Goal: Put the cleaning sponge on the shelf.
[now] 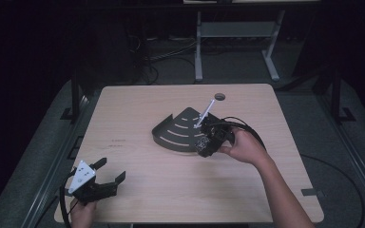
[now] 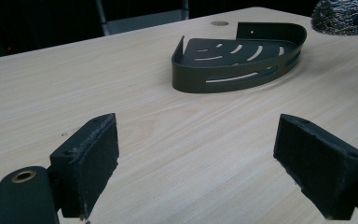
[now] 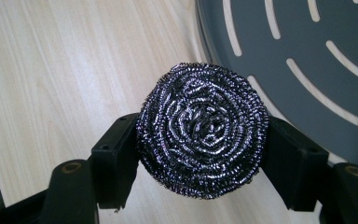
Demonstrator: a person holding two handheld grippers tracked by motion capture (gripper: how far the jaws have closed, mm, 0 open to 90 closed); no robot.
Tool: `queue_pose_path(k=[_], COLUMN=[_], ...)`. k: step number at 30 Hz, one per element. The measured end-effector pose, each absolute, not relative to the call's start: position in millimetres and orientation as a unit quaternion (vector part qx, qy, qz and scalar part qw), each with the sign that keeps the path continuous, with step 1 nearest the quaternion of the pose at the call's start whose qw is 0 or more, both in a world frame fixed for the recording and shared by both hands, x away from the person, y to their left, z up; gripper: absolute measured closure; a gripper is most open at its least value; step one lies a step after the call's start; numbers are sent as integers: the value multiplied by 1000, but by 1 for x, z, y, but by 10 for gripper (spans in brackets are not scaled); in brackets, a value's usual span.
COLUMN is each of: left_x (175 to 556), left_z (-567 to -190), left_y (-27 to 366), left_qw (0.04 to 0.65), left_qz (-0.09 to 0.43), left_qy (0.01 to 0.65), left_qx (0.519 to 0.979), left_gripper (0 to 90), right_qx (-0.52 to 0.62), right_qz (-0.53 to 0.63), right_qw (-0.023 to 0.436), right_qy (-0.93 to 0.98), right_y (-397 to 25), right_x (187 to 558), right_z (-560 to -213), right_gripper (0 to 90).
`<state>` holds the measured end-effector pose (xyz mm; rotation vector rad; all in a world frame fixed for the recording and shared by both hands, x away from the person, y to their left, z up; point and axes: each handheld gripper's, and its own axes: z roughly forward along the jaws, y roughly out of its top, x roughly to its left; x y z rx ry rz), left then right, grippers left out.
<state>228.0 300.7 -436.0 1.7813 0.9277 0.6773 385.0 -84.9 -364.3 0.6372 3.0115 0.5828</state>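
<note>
A dark fan-shaped slotted rack lies in the middle of the wooden table. My right gripper sits at the rack's near right edge, shut on a round steel-wool scourer. In the right gripper view the scourer is squeezed between both pads, above the table beside the rack's rim. My left gripper rests near the front left corner, open and holding nothing. Its view shows the wide-apart pads, the rack farther off and the scourer at the top right.
A thin white rod slants over the rack near the right gripper. A round grommet hole sits near the table's far edge. Black cables trail from both grippers. Beyond the table stand a metal frame and floor cables.
</note>
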Motion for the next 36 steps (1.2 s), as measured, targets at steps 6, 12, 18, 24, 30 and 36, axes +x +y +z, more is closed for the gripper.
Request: queue_pose_path(k=[6, 12, 18, 24, 30, 36], left_x=[228, 228, 228, 228, 228, 228], left_z=[-436, -435, -435, -435, -435, -435], left_y=[301, 300, 300, 300, 301, 301], left_qw=[490, 493, 491, 492, 494, 493], left_qz=[279, 277, 279, 278, 277, 279], left_qy=[383, 382, 380, 381, 382, 381], left_qx=[732, 731, 733, 732, 730, 731], left_gripper=[132, 132, 132, 132, 133, 132], right_qx=[207, 209, 214, 219, 231, 242], right_qz=[184, 181, 178, 167, 159, 151], right_qw=[4, 4, 7, 12, 8, 5], right_qy=[961, 961, 960, 961, 960, 958], right_y=[-79, -71, -62, -57, -55, -55], right_x=[394, 405, 417, 427, 438, 447], right_z=[-362, -359, -358, -358, -367, -377], right_gripper=[315, 315, 315, 314, 314, 314])
